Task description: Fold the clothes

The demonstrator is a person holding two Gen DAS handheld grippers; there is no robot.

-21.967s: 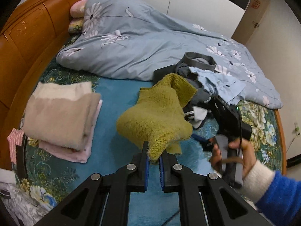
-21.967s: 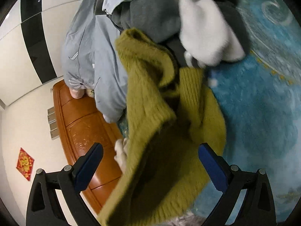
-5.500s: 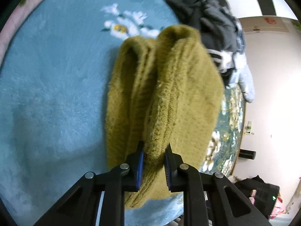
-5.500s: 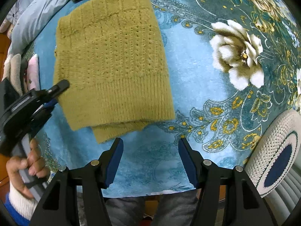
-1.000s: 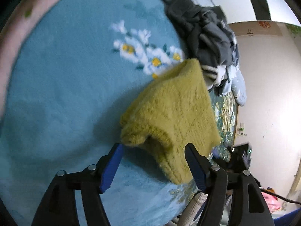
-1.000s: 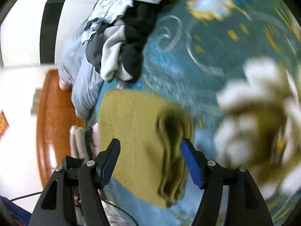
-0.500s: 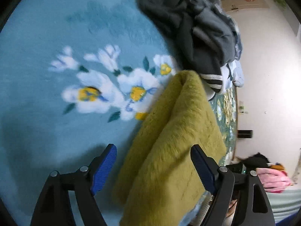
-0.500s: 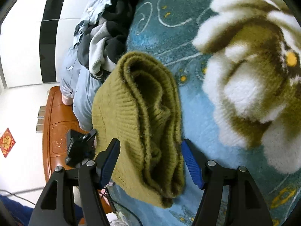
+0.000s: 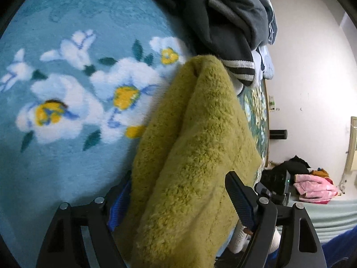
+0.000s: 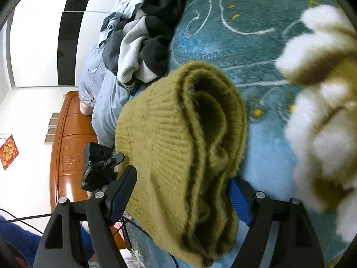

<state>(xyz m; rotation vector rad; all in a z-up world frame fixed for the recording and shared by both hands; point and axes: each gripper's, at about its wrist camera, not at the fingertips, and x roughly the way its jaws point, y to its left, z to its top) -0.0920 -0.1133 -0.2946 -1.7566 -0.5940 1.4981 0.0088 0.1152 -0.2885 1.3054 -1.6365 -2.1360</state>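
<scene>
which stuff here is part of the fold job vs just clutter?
In the job:
- green sweater, folded, between both sets of open jaws
- left gripper
- right gripper
- pile of unfolded clothes, probably next

Just lying about:
- floral blanket under the work
- grey-blue duvet
- wooden headboard
- pink bundle across the room

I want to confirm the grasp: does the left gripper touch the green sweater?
Cannot tell. In the left wrist view the folded green sweater sits between the open fingers of the left gripper, but neither pad's contact shows plainly.

A teal floral bedspread (image 9: 67, 22) meets white walls (image 9: 312, 67) and an orange wooden headboard (image 10: 67, 145).
</scene>
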